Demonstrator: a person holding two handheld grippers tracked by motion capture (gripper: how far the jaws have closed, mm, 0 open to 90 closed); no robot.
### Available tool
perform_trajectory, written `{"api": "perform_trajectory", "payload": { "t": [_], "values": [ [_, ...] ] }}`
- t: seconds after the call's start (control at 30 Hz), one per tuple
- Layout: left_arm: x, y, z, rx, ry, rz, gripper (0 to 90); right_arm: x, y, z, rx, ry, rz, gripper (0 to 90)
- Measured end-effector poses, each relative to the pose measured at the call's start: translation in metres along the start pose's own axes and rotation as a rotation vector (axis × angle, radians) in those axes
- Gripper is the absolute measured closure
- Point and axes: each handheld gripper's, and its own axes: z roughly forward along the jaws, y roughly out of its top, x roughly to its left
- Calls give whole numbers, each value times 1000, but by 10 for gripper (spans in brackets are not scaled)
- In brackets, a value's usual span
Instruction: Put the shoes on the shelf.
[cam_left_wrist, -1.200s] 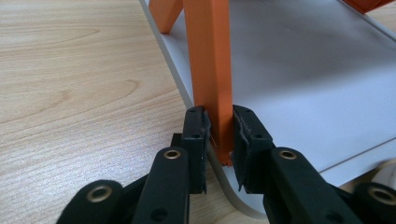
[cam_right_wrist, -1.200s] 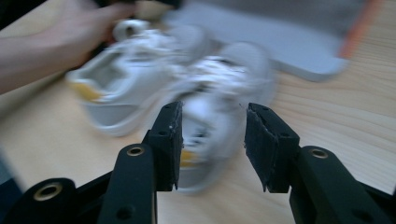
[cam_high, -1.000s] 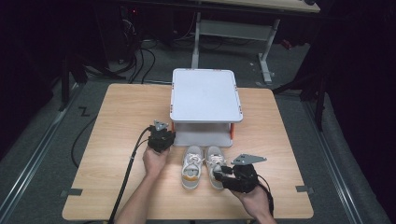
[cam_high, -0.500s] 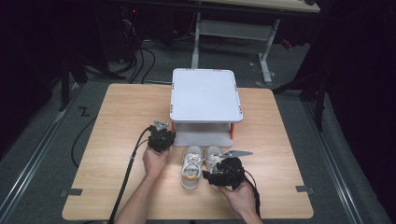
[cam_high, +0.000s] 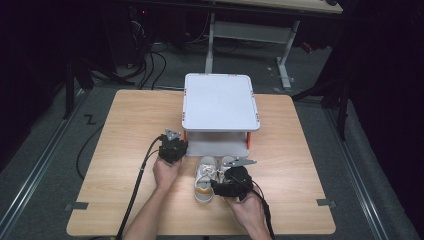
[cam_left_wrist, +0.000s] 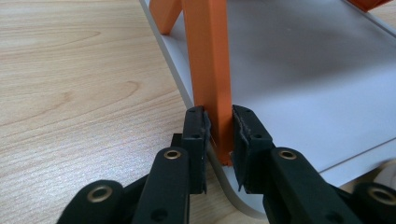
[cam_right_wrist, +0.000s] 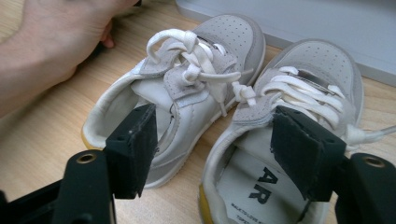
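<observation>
Left tool (cam_left_wrist: 219, 135) pinching square orange rack post (cam_left_wrist: 212, 70), right tool (cam_right_wrist: 219, 154) spread over laced leather shoes (cam_right_wrist: 187, 93)

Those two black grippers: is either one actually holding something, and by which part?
The left gripper is clamped on the grey shelf rack's orange front leg, near its foot. The right gripper is open over the small white shoes, holding nothing.

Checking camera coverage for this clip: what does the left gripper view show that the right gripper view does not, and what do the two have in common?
Left gripper view: the left gripper shut on an orange post of the grey two-tier rack, just above its lower shelf.

Right gripper view: the right gripper open, its jaws reaching into a pair of small white shoes, one jaw inside each shoe opening; the person's other hand is at upper left.

Both: the wooden table and part of the rack's grey base.
</observation>
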Motion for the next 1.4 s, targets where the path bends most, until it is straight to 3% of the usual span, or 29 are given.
{"api": "perform_trajectory", "payload": {
  "t": [0.37, 0.5, 0.6, 0.87, 1.03, 1.1, 1.13, 1.17, 1.4],
  "values": [
    [-1, 0, 0, -3, 4, 2, 763, 14, 1, 9, 33, -111, -27, 361],
    [0, 0, 0, -2, 0, -1, 764, 13, -1, 8, 25, -131, -33, 493],
    [0, 0, 0, -2, -1, -1, 764, 4, -4, 6, 17, -103, -10, 531],
    [-1, -1, -1, -3, 3, 1, 765, 6, -3, 7, 33, -111, -19, 526],
    [-1, -1, -1, -2, 3, 1, 765, 2, -6, 5, 6, -85, 6, 628],
    [-1, -1, -1, -2, 4, 3, 765, -1, -9, 4, -6, -54, 30, 666],
    [-1, -1, -1, -2, 5, 5, 765, -2, -10, 3, -7, -39, 39, 799],
    [-1, -1, -1, -2, 6, 6, 765, -3, -11, 3, -11, 0, 48, 793],
    [-1, -1, -1, -1, 8, 10, 765, -4, -13, 1, -17, 8, 54, 806]
  ]
}}
